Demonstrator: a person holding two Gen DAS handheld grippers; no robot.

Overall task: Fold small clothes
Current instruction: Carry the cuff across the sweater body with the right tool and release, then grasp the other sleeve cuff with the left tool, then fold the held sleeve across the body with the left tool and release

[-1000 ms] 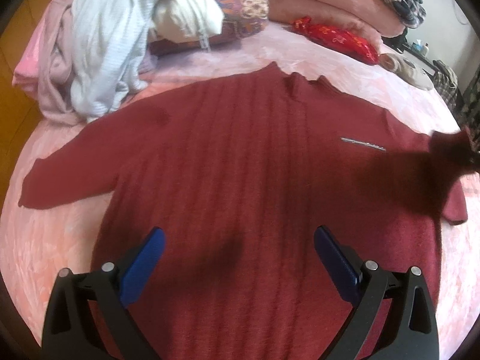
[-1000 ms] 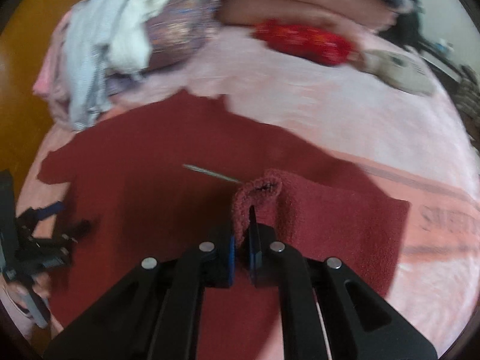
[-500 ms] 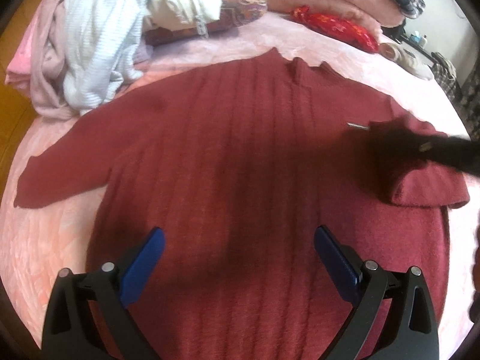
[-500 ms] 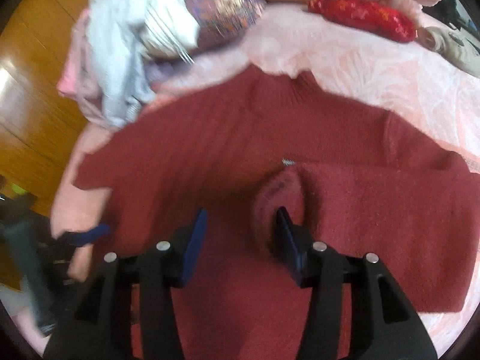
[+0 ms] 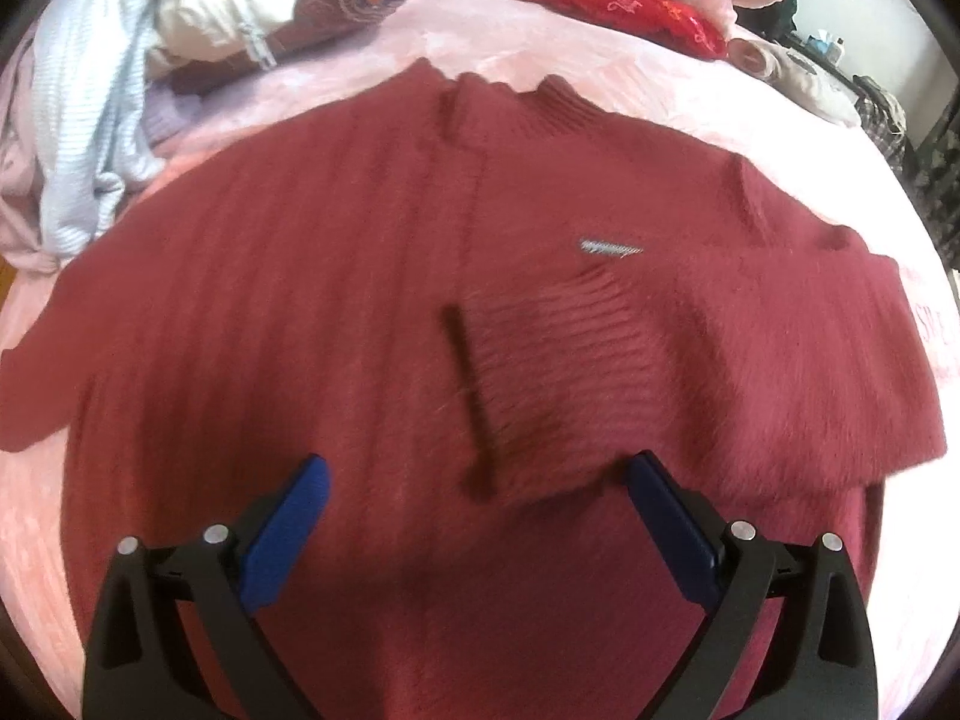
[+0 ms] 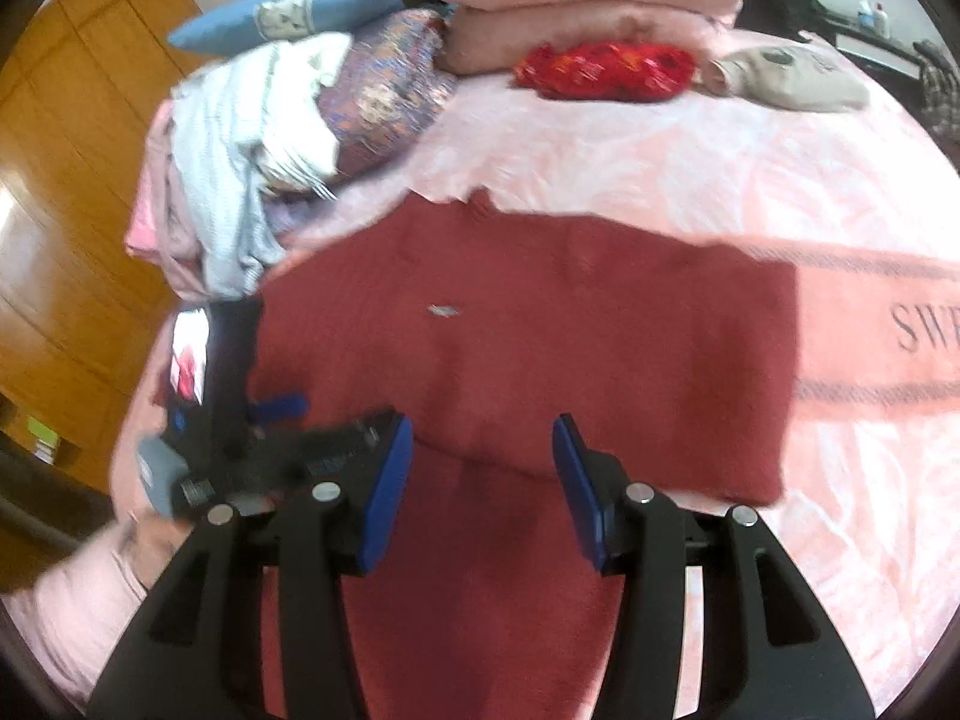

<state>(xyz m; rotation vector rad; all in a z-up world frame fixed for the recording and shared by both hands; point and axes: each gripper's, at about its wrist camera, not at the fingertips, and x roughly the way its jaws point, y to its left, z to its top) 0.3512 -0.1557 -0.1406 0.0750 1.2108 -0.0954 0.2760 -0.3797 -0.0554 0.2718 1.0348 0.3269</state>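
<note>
Left fingers: my left gripper (image 5: pixel 474 516) stands wide apart and holds nothing; it hangs over the lower middle of the sweater (image 5: pixel 270 300).
Right fingers: my right gripper (image 6: pixel 483 486) is also spread and empty; its blue pads (image 6: pixel 390 480) are just above the near edge of the folded sleeve (image 6: pixel 600 372).
Sweater: it is dark red and lies flat, front up, on the pink blanket (image 6: pixel 660 168), with the collar (image 5: pixel 498 102) away from me.
Folded sleeve: my right-side sleeve lies across the chest; its ribbed cuff (image 5: pixel 552 360) ends near the middle, just below a small silver mark (image 5: pixel 609 247).
Other sleeve: the left sleeve (image 5: pixel 48 372) is spread outward onto the blanket, not yet folded.
Step in hand: I judge that one sleeve is done and the left sleeve is next, so the task is in its early part.
How to do it well: I should take the left cuff near its end, lift it only a little, and lay it straight across so it covers the first cuff without pulling the body out of shape.
Risk: the knit is fluffy and soft, so a low grip could catch two layers.
Around: a heap of clothes (image 6: pixel 240 168), pillows (image 6: pixel 570 6) and a red bag (image 6: pixel 606 69) lie beyond the collar, well apart from my work.
</note>
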